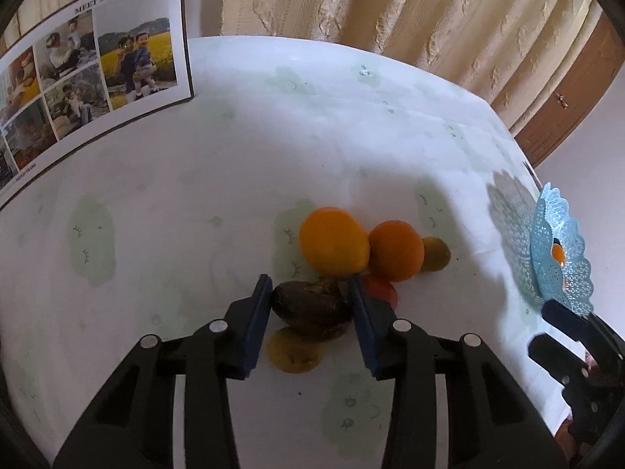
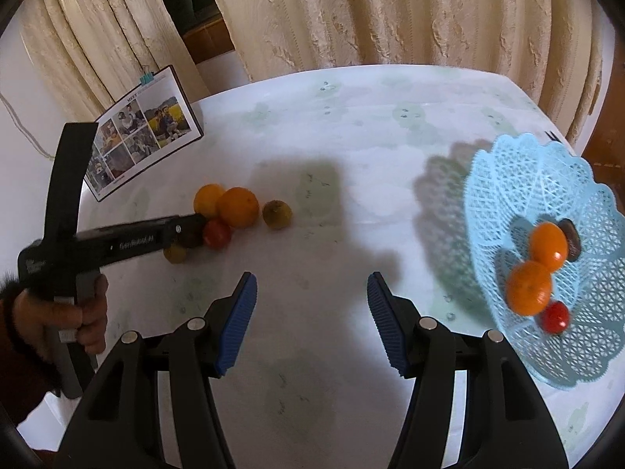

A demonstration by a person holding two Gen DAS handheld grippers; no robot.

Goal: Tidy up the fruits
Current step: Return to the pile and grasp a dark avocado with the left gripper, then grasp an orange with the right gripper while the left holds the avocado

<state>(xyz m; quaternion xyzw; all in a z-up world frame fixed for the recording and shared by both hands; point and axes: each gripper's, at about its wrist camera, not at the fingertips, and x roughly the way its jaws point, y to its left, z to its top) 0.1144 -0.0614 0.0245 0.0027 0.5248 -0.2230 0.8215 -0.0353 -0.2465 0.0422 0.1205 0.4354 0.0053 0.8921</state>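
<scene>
My left gripper [image 1: 310,295] has its blue pads around a dark brown fruit [image 1: 308,308] on the table; the left pad touches it, and a gap shows at the right pad. Around it lie a yellow-brown fruit [image 1: 293,349], two oranges [image 1: 332,242] [image 1: 396,250], a red tomato [image 1: 381,289] and an olive-brown fruit [image 1: 435,254]. My right gripper [image 2: 312,293] is open and empty above bare tablecloth. The light blue lattice basket [image 2: 508,179] at the right holds two oranges [image 2: 549,244] [image 2: 529,287], a red tomato [image 2: 554,316] and a dark fruit [image 2: 572,240].
A photo calendar [image 1: 90,90] stands at the table's far left. Cream curtains [image 2: 390,11] hang behind the round table [image 2: 351,125], which has a white cloth with pale green patches. The basket also shows at the right edge of the left wrist view [image 1: 562,250].
</scene>
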